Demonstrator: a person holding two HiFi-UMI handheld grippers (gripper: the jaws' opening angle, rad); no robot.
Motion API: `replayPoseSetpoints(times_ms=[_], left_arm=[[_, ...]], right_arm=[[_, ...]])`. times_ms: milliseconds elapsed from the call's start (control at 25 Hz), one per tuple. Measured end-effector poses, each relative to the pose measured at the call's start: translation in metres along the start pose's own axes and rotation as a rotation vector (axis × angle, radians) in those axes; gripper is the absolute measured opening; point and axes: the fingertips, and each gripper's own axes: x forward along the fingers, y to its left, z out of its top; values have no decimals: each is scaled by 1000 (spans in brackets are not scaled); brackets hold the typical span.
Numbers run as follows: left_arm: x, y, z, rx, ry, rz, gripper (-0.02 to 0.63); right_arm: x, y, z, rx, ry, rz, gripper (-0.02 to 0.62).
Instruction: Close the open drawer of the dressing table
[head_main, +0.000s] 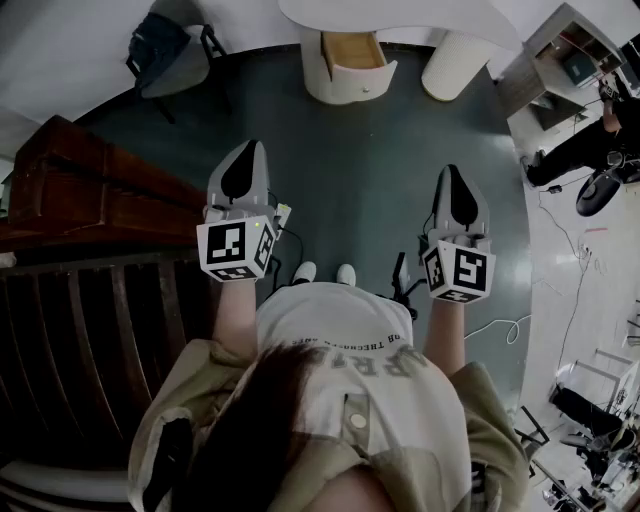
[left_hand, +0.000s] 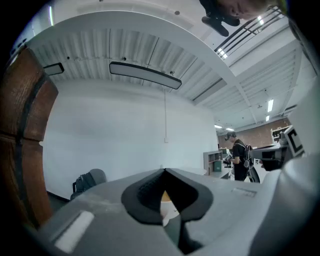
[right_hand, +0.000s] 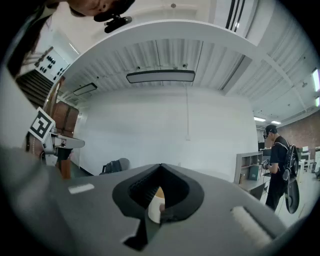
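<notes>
The white dressing table (head_main: 400, 14) stands at the far side of the dark floor, its cream drawer (head_main: 353, 52) pulled out toward me with the wooden inside showing. My left gripper (head_main: 243, 152) is held level above the floor, well short of the drawer, shut with nothing in it. My right gripper (head_main: 455, 178) hangs level beside it, also shut and empty. Through the hollow of the left gripper (left_hand: 164, 172) a bit of the drawer (left_hand: 167, 201) shows far ahead; the right gripper (right_hand: 161, 167) frames the drawer (right_hand: 156, 206) the same way.
A dark wooden cabinet and railing (head_main: 80, 200) fill the left side. A chair with a backpack (head_main: 165, 50) stands at the back left. A shelf desk (head_main: 565, 55) and a person in black (head_main: 590, 145) are at the right. Cables (head_main: 575, 290) lie on the floor.
</notes>
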Motion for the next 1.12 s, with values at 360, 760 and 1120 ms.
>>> replayPoseSetpoints(times_ms=[360, 760, 1120], left_arm=[[1, -3, -1, 3, 4, -3, 8], [7, -14, -7, 12, 30, -5, 8], [14, -23, -9, 22, 37, 9, 137]], right_arm=[[1, 2, 1, -15, 0, 0, 2], [5, -2, -2, -18, 12, 5, 1], [9, -24, -9, 94, 1, 12, 89]])
